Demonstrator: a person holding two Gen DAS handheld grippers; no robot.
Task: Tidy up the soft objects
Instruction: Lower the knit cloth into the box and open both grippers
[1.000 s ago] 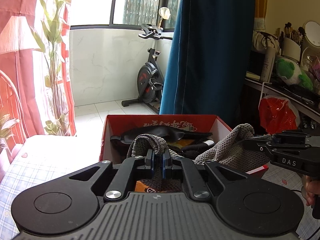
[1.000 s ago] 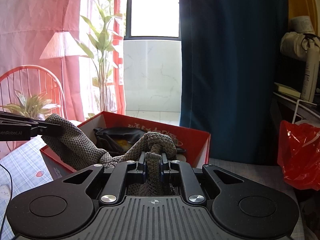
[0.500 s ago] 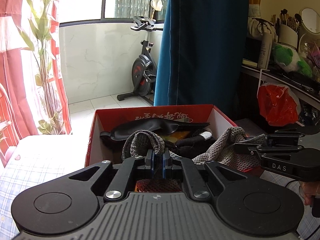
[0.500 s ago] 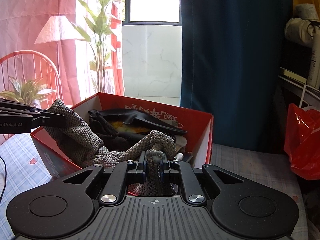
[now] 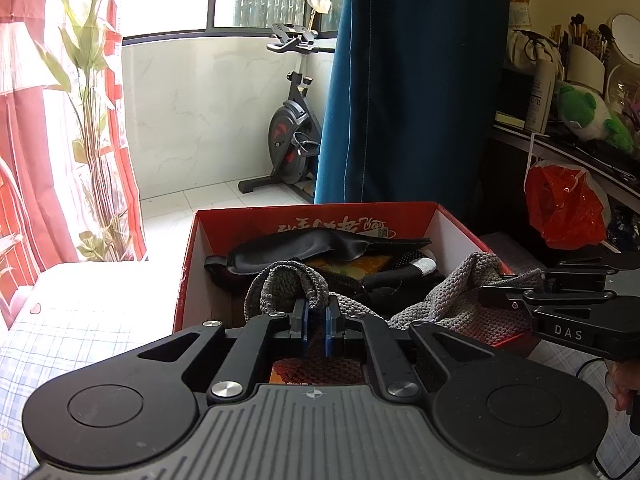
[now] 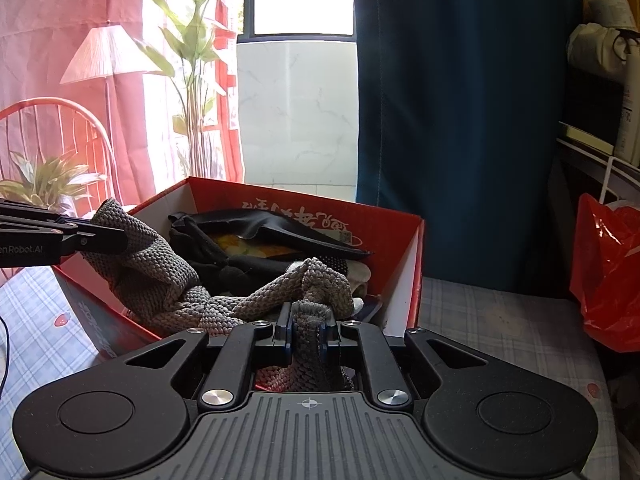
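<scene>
Box (image 5: 460, 224) looms nearer; both grippers (image 5: 315, 322) (image 6: 306, 330) tilt down, clamping the knit cloth (image 6: 160, 276).

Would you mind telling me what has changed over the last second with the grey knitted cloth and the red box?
The grey knitted cloth has sunk toward the red box with both claws, so more of the box's inside shows. Nothing was taken or released: the left claw and the right claw stay shut on its two ends. The black items in the box lie as before.
</scene>
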